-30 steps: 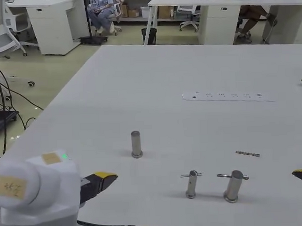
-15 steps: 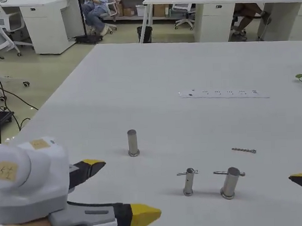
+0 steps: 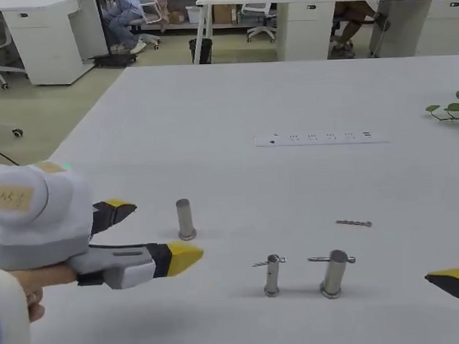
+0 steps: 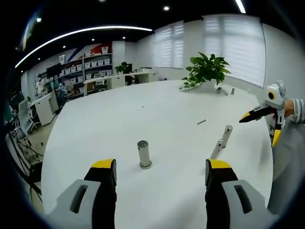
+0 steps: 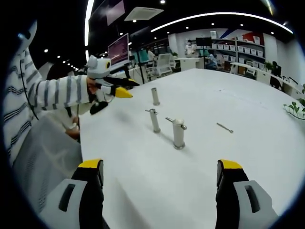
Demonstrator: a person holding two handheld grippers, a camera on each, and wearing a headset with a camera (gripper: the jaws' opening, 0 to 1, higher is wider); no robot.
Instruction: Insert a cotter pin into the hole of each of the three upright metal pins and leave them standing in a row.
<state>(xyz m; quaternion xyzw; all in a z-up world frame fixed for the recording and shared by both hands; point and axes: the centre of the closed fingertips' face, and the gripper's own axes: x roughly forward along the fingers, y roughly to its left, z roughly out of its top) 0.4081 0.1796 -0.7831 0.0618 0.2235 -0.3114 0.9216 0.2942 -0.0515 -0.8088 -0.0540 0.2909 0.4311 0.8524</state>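
2 of 3 done: thin metal pin point(image 3: 271, 275) and thick metal pin point(image 3: 332, 274), lower centre, each carry a cotter pin. Third metal pin point(image 3: 185, 219), left of centre, is bare. Loose cotter pin point(image 3: 353, 223) lies right of centre on the desk point(image 3: 287, 102). Left gripper point(image 3: 167, 231) and right gripper point(image 5: 160, 166) are both open, empty.

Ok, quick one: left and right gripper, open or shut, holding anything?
Left gripper: open, holding nothing, jaws facing the bare metal pin.
Right gripper: open, holding nothing.
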